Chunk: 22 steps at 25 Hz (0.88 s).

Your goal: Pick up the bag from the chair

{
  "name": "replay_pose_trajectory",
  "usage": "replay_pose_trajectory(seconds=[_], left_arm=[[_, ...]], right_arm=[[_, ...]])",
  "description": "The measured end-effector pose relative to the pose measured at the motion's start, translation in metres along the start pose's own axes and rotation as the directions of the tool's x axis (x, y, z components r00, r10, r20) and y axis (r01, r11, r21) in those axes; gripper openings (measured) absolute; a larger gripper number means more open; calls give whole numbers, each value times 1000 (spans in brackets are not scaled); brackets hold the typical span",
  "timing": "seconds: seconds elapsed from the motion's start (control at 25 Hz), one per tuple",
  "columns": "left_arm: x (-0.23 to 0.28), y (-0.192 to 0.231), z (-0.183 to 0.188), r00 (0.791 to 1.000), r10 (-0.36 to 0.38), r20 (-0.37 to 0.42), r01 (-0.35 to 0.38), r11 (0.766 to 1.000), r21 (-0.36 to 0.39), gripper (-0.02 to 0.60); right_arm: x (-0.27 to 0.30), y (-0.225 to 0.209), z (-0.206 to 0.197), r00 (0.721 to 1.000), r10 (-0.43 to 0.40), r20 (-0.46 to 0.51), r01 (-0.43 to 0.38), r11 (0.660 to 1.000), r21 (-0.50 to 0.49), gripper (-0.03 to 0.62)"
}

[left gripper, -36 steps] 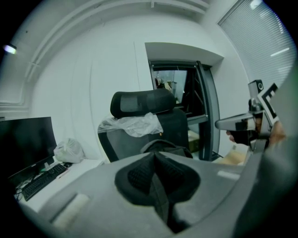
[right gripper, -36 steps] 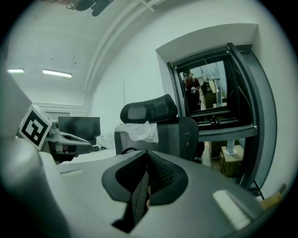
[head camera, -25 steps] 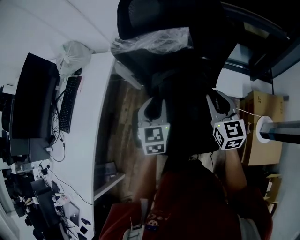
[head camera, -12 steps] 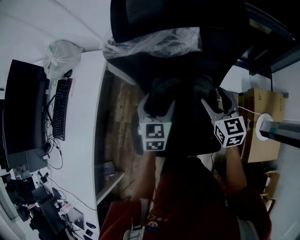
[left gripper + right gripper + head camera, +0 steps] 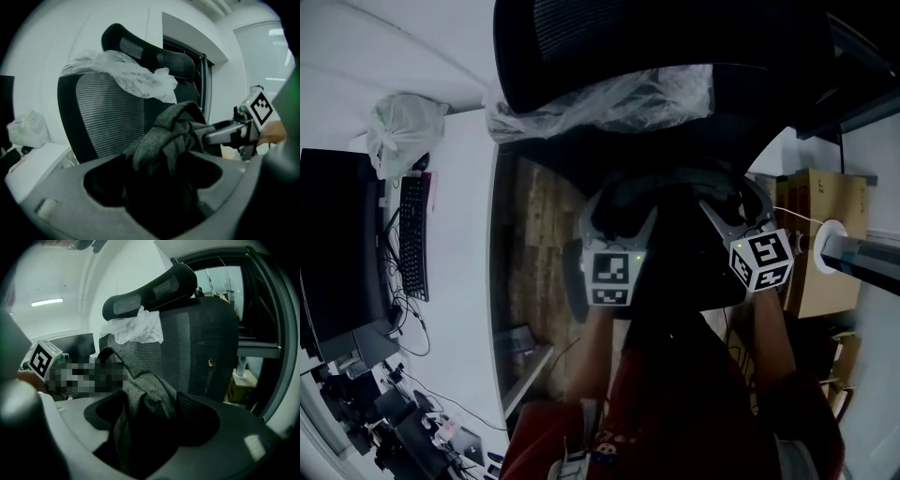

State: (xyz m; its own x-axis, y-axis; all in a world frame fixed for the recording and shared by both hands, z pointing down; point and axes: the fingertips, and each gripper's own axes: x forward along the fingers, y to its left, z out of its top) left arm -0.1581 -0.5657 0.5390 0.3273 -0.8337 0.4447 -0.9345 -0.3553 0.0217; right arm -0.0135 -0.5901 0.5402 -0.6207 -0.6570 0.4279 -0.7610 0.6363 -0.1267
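Wooden floor (image 5: pixel 530 253) and a white desk (image 5: pixel 457 281) run along my left. Ahead stands the black mesh chair (image 5: pixel 656 47), with a crumpled plastic sheet (image 5: pixel 609 98) draped over its back. The grey bag (image 5: pixel 164 136) slumps on the chair in front of the backrest, and its bunched top rises between the jaws of both my left gripper (image 5: pixel 621 208) and my right gripper (image 5: pixel 736 202). Both pairs of jaws have just been opening and stand wide, not pressing the cloth. I reckon I should push slightly deeper so thick fabric fills each gap, close both together, then lift evenly, clear of the plastic.
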Motion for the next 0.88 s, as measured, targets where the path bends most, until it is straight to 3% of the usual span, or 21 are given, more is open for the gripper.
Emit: replay_pose_trajectory(seconds=[0.28,0.52,0.88], left_arm=[[13,-1,-2,998,-54,31,55,998,-27,351],[17,-3,-4,998,-68,15,69,997,-38,259],[13,-5,-3,996,-82,17,83,995,-56,210]], right_arm=[[11,-5,-2,1000,-5,15,5,1000,-14,329],[15,-6,-5,1000,-19,-4,19,999,-34,246],[10,3,-6,997,-82,-6,82,995,-48,163]])
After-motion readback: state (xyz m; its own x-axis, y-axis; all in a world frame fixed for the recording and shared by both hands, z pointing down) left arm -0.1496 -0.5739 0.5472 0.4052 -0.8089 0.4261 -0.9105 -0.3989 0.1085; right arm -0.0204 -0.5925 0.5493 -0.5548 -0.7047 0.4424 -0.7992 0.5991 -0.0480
